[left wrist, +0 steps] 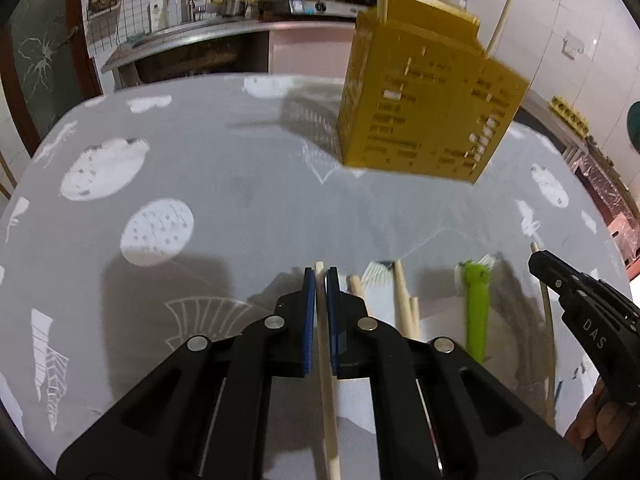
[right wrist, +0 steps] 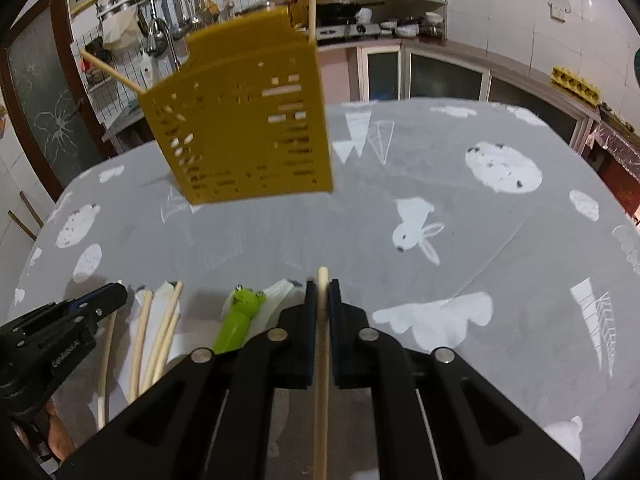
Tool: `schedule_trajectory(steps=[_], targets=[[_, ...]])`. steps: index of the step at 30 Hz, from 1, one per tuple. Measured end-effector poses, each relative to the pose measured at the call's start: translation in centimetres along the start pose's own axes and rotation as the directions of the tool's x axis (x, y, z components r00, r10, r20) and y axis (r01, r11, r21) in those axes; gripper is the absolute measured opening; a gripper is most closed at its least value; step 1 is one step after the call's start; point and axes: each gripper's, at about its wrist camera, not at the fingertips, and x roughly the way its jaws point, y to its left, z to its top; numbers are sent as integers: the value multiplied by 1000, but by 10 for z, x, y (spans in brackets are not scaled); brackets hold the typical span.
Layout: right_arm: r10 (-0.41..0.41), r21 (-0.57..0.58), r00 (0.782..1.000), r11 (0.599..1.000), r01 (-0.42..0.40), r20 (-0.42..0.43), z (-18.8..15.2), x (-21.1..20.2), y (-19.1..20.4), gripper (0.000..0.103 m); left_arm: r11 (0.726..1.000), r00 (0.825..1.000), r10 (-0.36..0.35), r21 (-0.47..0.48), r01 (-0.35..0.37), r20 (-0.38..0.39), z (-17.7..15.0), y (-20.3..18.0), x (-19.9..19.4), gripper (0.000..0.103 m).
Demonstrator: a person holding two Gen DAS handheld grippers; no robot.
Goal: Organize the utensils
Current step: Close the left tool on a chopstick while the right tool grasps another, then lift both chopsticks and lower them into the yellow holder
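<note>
Both grippers pinch a chopstick each

Left gripper [left wrist: 320,276] and right gripper [right wrist: 322,286] have jaws pressed on pale chopsticks; only the right view shows the frog face [right wrist: 246,298] on the green utensil.

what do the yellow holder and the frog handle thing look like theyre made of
Holder: looks like moulded plastic, matte mustard yellow, thin walls pierced with neat slots. Frog-handled utensil: probably plastic too, smooth bright green with a moulded face; its white end is too hidden to judge.
</note>
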Motion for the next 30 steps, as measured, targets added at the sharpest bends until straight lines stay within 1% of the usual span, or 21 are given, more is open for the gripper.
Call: schedule_trajectory(steps=[3,5,9,13,14,16,18,22,26,30], targets=[[12,7,999,1000,-12,40,6,-12,-2,6,1000,998,-10,4,10,56,5,1,-18,4],[28,14,997,999,-29,76,11,-24,-4,6,1000,994,-16,13,14,110,10,1,-35,4],[49,20,987,998,-53,155,21,-49,-6,6,1000,978,-14,30,8,208,17,-2,-64,4],[63,12,968,998,-68,242,31,-76,-7,6,999,953,-25,39,14,303,21,-4,-94,4],[62,9,965,998,-66,256,33,-80,-6,6,999,942,-23,45,9,334,22,-5,-103,4],[55,0,954,998,-58,296,36,-91,-5,6,999,929,-23,51,4,369,22,-6,-112,4],[52,-4,945,999,-53,323,37,-98,-5,6,999,911,-21,52,0,411,22,-7,-123,4],[53,-7,926,998,-54,375,38,-108,-6,6,998,890,-38,57,14,454,22,-8,-137,4],[64,-18,899,998,-63,434,37,-116,-5,6,998,873,-37,67,5,486,22,-10,-143,4],[73,-22,878,997,-71,474,38,-120,-6,6,998,868,-46,61,18,495,24,-8,-144,4]])
